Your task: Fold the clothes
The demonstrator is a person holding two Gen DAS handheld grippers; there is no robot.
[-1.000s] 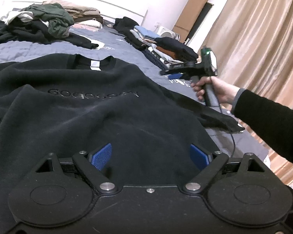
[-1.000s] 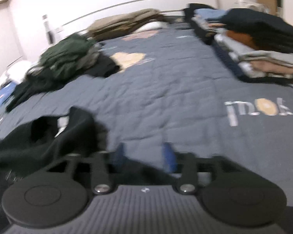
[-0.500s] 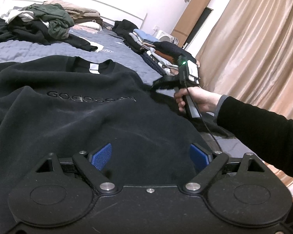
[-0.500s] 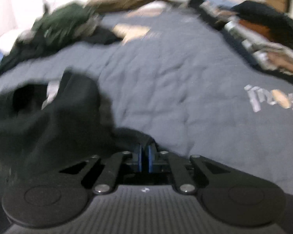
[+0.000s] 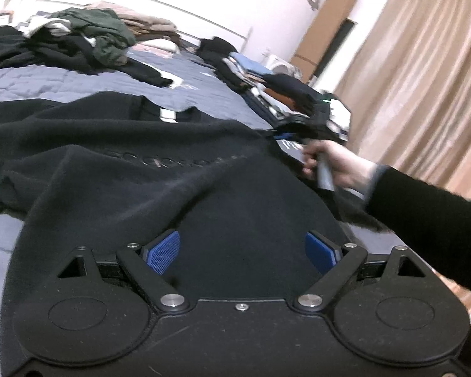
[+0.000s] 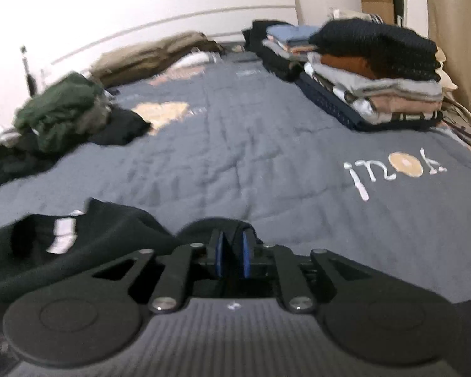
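A black sweatshirt with tone-on-tone chest lettering lies spread face up on the grey quilt, its collar and white label toward the headboard. My left gripper hovers open over the sweatshirt's lower body, nothing between its blue pads. In the left wrist view a hand holds my right gripper at the sweatshirt's right shoulder and lifts the cloth there. The right wrist view shows my right gripper shut on a fold of the black sweatshirt, with the collar label to the left.
Folded clothes are stacked along the right side of the bed. A heap of unfolded green and dark clothes lies at the far left near the headboard. Grey quilt stretches between them. Beige curtains hang to the right.
My right gripper came down to the sweatshirt's right shoulder, shut on the cloth and now lifts it, pulling a ridge across the chest. The left gripper stayed open over the lower body.
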